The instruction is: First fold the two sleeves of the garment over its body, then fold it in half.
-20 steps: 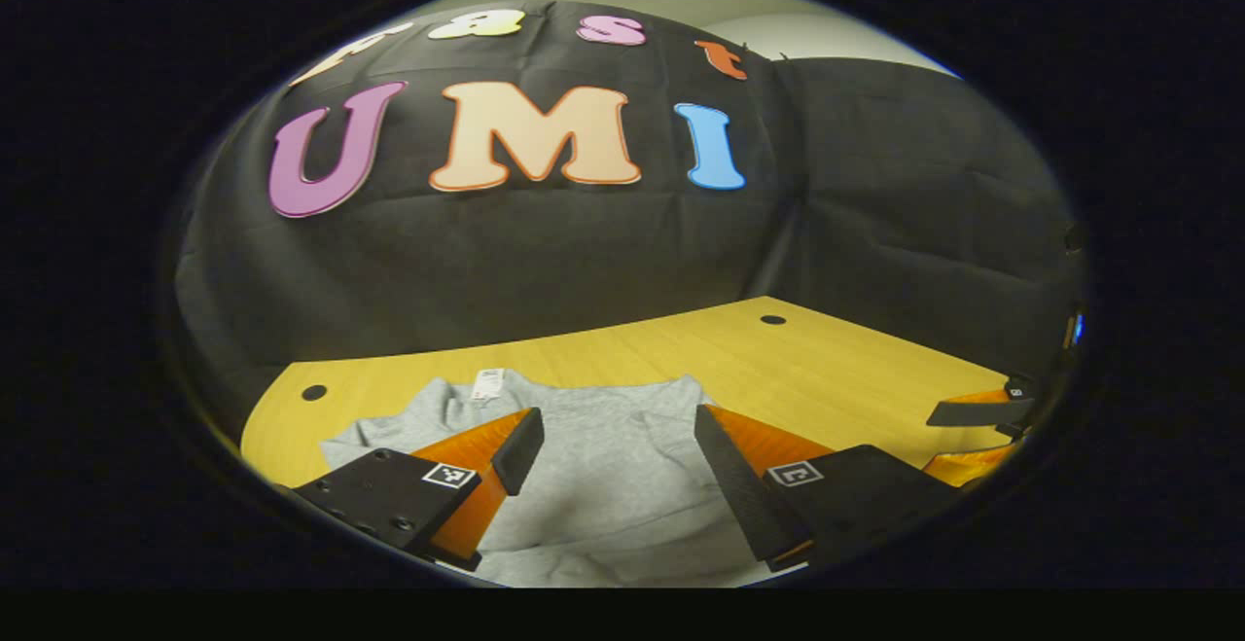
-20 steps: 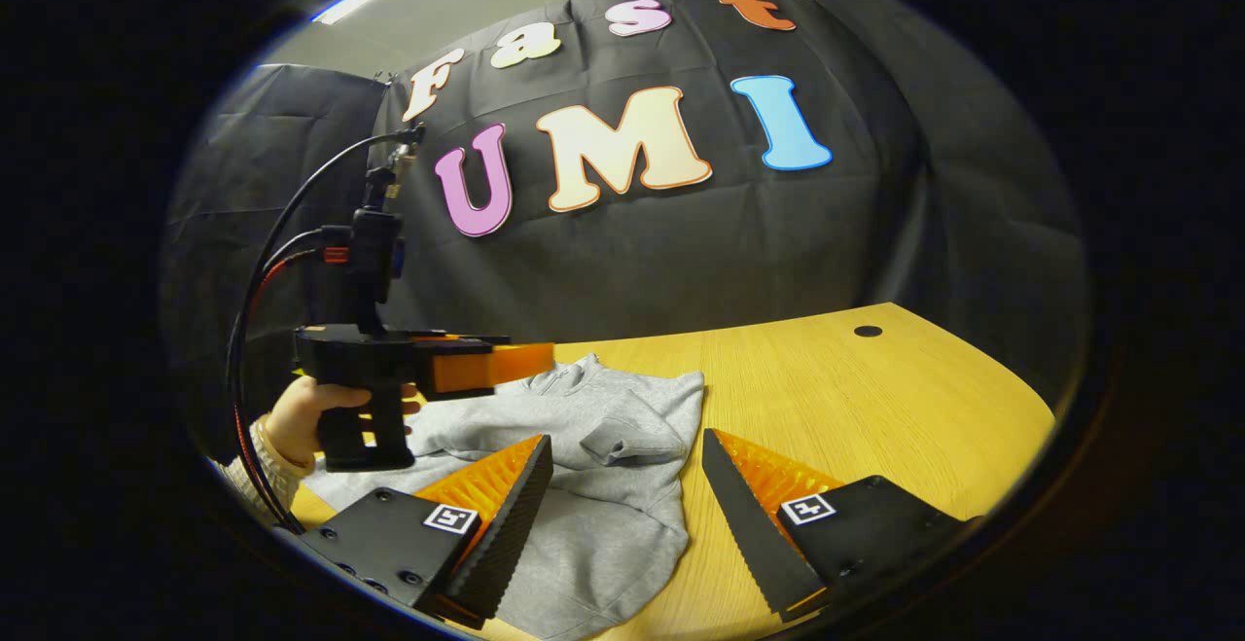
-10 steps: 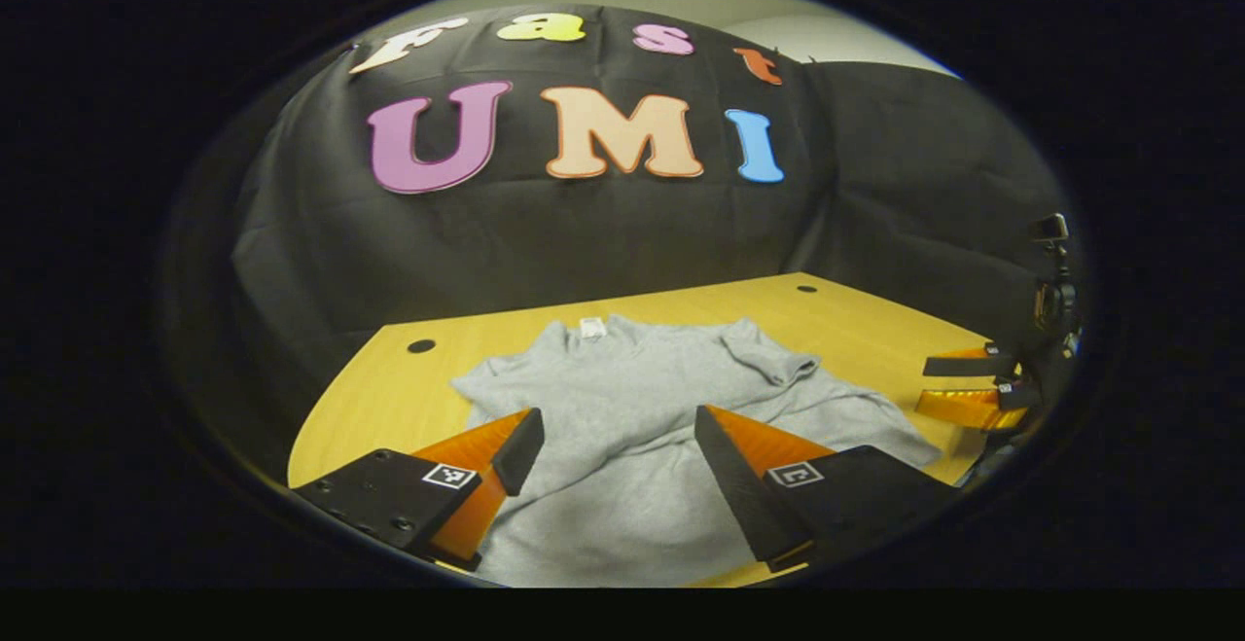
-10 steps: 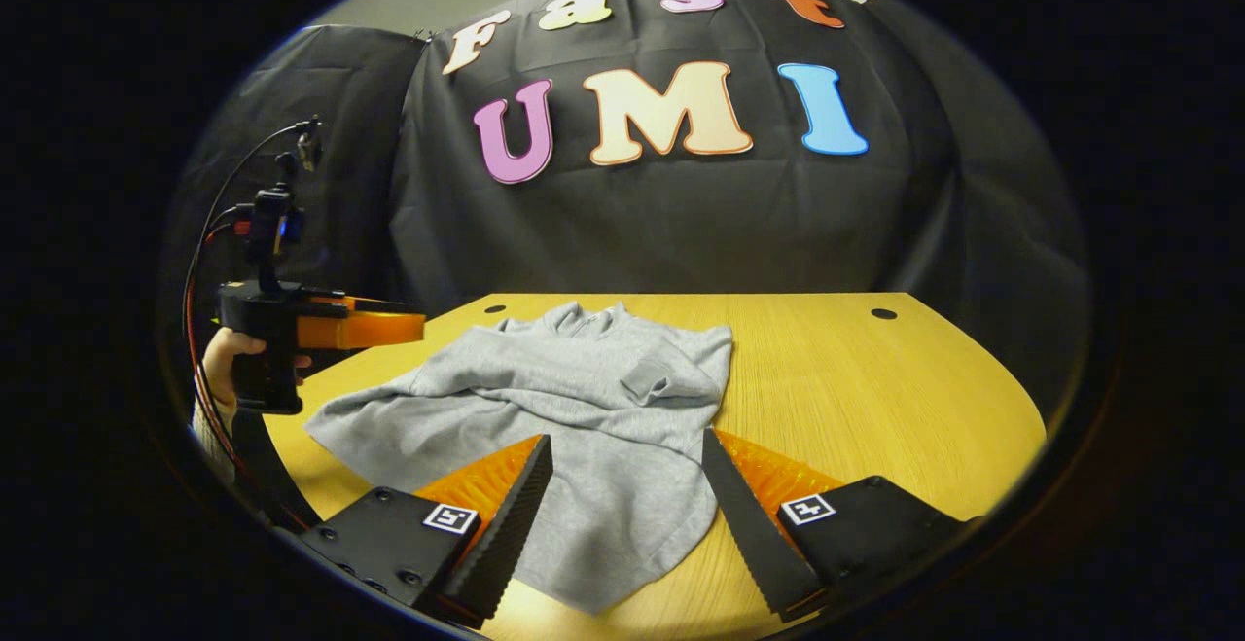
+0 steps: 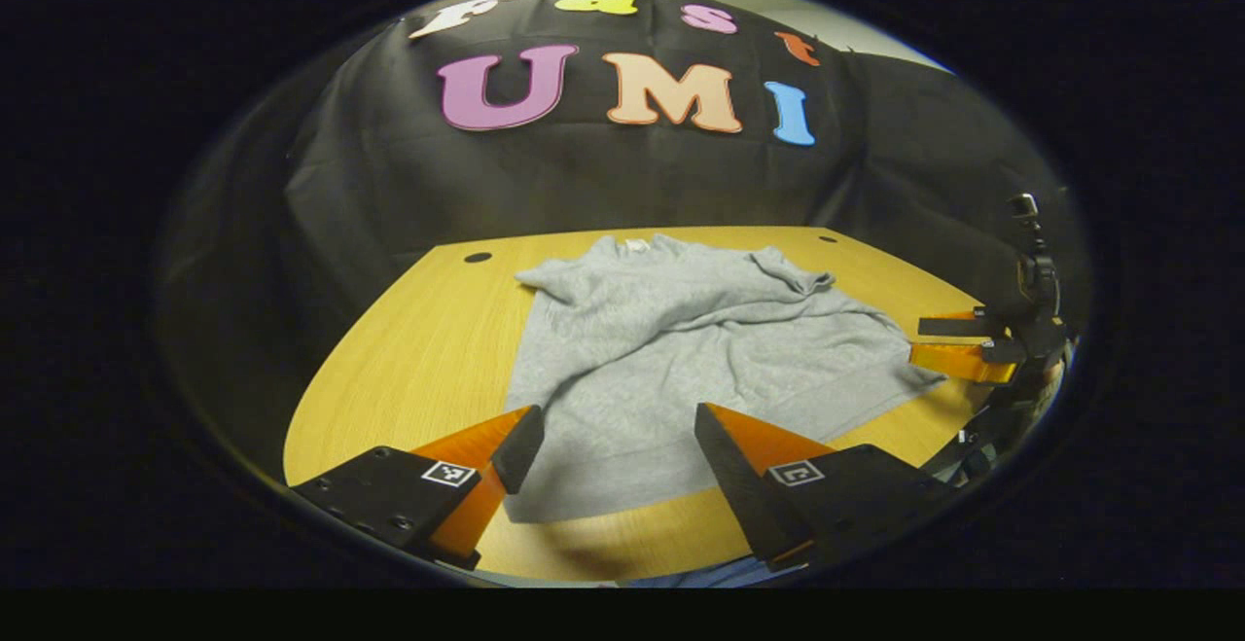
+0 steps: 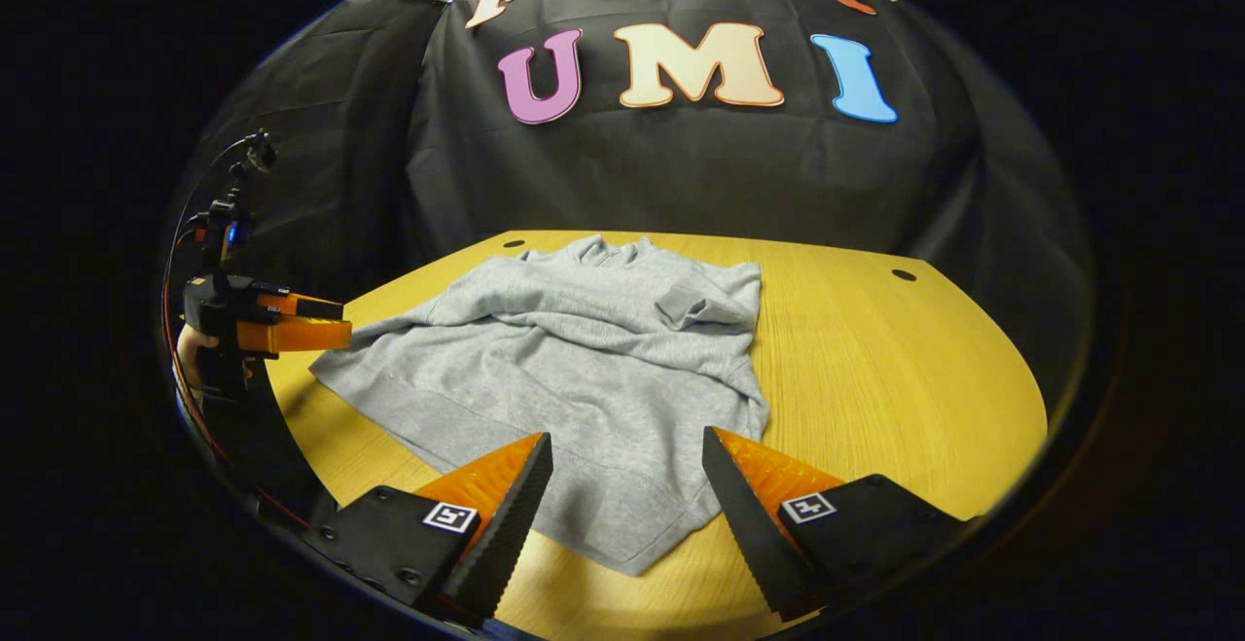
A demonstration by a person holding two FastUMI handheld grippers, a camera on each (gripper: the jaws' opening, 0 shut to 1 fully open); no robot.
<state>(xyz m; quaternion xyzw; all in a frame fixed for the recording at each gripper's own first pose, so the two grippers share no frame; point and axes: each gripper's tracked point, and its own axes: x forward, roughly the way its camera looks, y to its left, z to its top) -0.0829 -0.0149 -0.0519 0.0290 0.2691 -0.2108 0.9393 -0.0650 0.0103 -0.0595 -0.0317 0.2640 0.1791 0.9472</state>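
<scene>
My left gripper [image 5: 608, 442] hangs above the near hem of the grey garment [image 5: 681, 349], jaws spread wide, with nothing between them and no contact with the cloth. My right gripper [image 6: 627, 485] is likewise held over the near corner of the garment [image 6: 584, 369], jaws spread wide and empty. The garment lies on the wooden table [image 5: 418, 349], collar toward the far edge, both sleeves already folded in over its body, the hem nearest me; it has not yet been folded in half. In the right gripper view my left gripper [image 6: 292, 322] appears beside the garment's left edge, clear of the cloth, with my hand [image 6: 190, 354] on its grip.
</scene>
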